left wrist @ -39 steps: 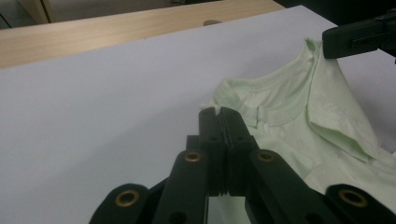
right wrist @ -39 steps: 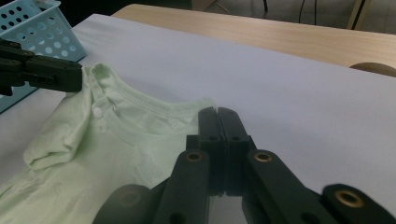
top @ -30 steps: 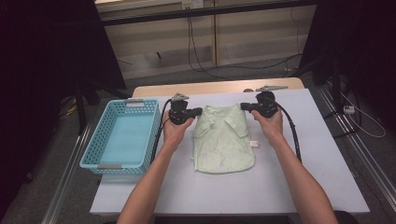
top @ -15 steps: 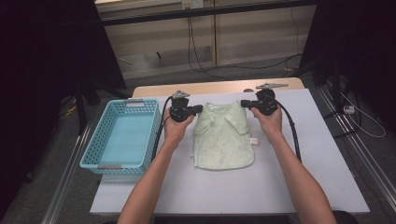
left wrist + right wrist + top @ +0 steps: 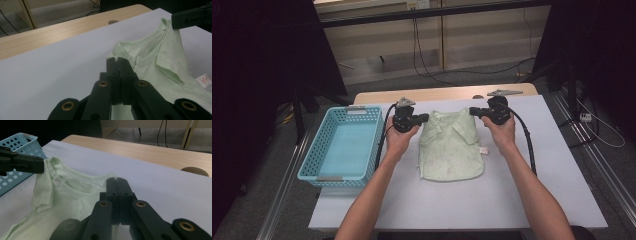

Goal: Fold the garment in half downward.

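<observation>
White table: pale green shirt, side label print unreadable.

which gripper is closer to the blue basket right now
Left. The left gripper is shut on the pale green shirt at the shoulder nearer the blue basket. The right gripper is shut on the shirt's far shoulder, with the shirt between it and the basket.
</observation>
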Tool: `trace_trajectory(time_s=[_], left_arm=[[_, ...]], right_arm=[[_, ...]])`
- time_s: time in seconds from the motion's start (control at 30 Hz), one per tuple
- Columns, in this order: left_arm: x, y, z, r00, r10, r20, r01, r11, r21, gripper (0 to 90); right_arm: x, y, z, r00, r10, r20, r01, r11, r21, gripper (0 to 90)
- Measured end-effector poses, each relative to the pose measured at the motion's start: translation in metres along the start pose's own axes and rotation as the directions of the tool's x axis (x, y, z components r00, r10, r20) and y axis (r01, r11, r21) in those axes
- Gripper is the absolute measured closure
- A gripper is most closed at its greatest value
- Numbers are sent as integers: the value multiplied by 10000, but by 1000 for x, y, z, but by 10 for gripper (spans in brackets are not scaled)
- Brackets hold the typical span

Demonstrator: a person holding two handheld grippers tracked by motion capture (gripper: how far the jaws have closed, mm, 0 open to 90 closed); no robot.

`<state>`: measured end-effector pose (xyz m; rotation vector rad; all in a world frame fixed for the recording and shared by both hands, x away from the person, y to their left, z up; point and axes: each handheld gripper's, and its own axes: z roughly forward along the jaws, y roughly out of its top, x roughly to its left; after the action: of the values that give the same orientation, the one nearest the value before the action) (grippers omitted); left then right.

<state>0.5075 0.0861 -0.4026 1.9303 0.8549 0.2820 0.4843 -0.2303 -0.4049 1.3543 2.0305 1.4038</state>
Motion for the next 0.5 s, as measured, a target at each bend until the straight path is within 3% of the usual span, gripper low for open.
trace_trajectory(time_s=[0.5], left_arm=[[-12, -10, -14, 9987, 345, 366, -343, 9994, -61, 886]], right_arm=[[10, -8, -18, 9991, -244, -360, 238, 9996, -164, 900]])
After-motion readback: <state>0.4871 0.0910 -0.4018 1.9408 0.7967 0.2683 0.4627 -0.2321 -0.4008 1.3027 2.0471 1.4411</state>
